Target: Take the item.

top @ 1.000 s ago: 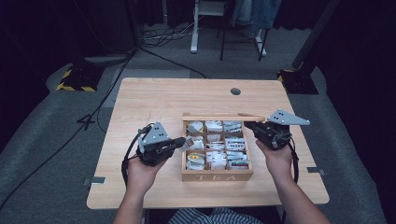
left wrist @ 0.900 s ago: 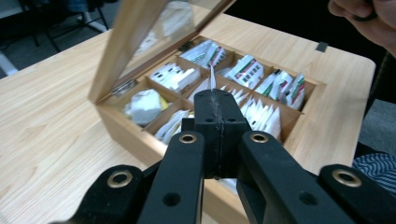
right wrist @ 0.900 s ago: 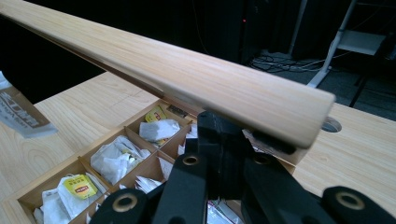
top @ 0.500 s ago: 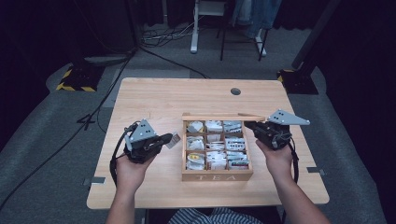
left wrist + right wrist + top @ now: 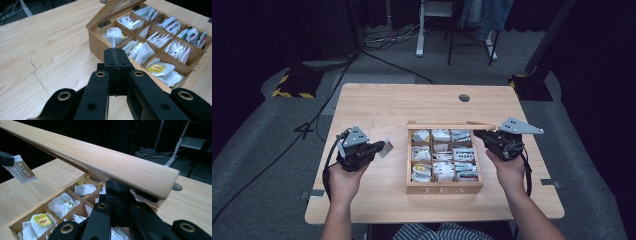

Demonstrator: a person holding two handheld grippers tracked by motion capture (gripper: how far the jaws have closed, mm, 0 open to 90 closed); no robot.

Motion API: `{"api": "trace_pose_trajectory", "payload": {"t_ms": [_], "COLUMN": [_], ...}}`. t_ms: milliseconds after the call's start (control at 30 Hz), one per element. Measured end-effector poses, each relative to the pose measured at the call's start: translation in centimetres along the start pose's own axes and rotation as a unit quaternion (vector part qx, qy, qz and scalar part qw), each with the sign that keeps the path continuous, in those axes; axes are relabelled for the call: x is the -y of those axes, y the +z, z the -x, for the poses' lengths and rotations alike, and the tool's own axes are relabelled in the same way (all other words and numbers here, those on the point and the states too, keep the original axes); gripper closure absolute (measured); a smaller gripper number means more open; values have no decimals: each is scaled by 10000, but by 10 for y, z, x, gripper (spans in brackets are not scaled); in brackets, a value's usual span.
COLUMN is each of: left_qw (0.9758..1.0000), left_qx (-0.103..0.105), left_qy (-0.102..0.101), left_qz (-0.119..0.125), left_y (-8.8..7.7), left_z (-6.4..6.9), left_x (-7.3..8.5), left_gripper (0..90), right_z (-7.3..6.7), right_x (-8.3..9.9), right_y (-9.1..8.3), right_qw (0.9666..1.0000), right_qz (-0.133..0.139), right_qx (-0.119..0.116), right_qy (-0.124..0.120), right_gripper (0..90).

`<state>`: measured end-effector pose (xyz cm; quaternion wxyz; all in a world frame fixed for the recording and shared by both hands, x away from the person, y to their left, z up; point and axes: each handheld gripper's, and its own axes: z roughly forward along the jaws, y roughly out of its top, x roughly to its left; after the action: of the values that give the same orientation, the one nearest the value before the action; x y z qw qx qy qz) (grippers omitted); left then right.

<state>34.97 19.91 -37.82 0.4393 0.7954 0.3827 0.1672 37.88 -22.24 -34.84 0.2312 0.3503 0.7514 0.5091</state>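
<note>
Tea bag [image 5: 384,148] sits pinched in the closed left gripper [image 5: 379,148]; the closed right gripper [image 5: 484,136] props the lid [image 5: 451,126].

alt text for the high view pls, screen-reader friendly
A person at a wooden table holds a gripper in each hand: the left gripper, left of an open wooden tea box, pinches a tea bag sachet above the tabletop. The right gripper grips the box's raised lid at its right end. The box's nine compartments hold tea bags.
</note>
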Motion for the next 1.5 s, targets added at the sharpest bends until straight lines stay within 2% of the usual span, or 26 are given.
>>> {"api": "trace_pose_trajectory", "payload": {"t_ms": [100, 567, 733, 1300, 1500], "left_qw": [9997, 9984, 9974, 9954, 9944], "left_qx": [104, -110, -90, -280, -370], "left_qy": [-196, -557, -717, -864, -938], "left_qz": [28, -51, -78, -314, -315], "left_y": [4, 21, 25, 36, 38], "left_z": [-8, -31, -39, -52, -55], "left_x": [7, 29, 37, 51, 56], "left_gripper": [895, 895, 895, 894, 892], "right_z": [0, 0, 0, 0, 0], "right_x": [0, 0, 0, 1, 1], "right_y": [0, 0, 0, 1, 1], "right_qw": [10000, 10000, 10000, 10000, 10000], "right_qz": [-1, 4, 0, -18, -39], "right_qx": [-1, -1, -1, -32, -46], "right_qy": [0, -5, -4, 8, 2], "right_gripper": [894, 893, 892, 890, 890]}}
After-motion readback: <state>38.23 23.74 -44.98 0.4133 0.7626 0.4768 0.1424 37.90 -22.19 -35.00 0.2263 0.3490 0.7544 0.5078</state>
